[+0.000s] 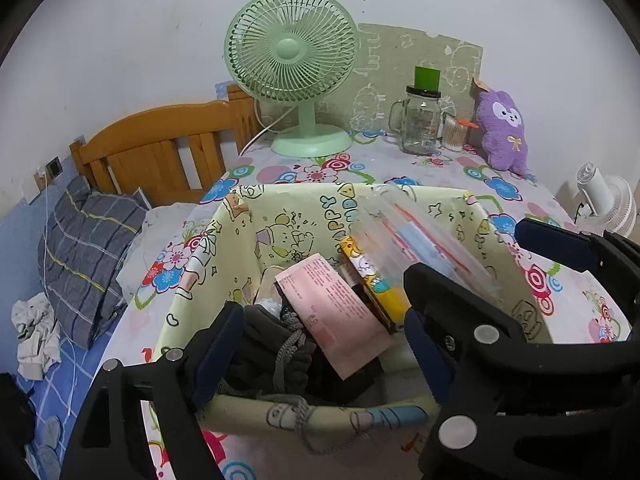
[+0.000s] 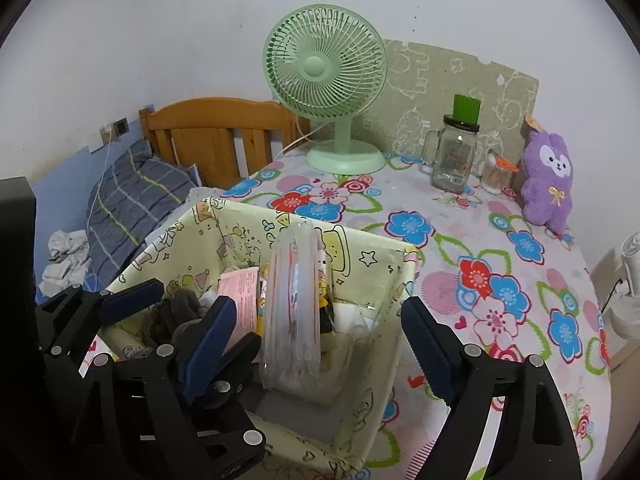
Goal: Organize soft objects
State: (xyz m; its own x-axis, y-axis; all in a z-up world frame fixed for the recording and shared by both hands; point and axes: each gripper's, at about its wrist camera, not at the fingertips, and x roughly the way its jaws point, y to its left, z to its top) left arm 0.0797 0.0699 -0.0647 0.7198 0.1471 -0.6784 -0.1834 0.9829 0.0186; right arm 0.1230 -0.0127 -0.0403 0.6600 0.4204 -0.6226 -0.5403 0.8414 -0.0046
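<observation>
Both the left gripper (image 1: 320, 320) and right gripper (image 2: 320, 320) gape wide, empty, over the near cloth bin (image 2: 372, 276) holding a clear pouch (image 2: 294, 300).

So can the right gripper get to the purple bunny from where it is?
Probably yes. The right gripper is open over the fabric bin, holding nothing. The purple bunny sits far back on the table by the wall, and only bare flowered tablecloth lies between. It would need a long reach.

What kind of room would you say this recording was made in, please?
Most likely a bedroom: a wooden headboard with a striped pillow beside a floral-clothed table holding a plush toy.
</observation>
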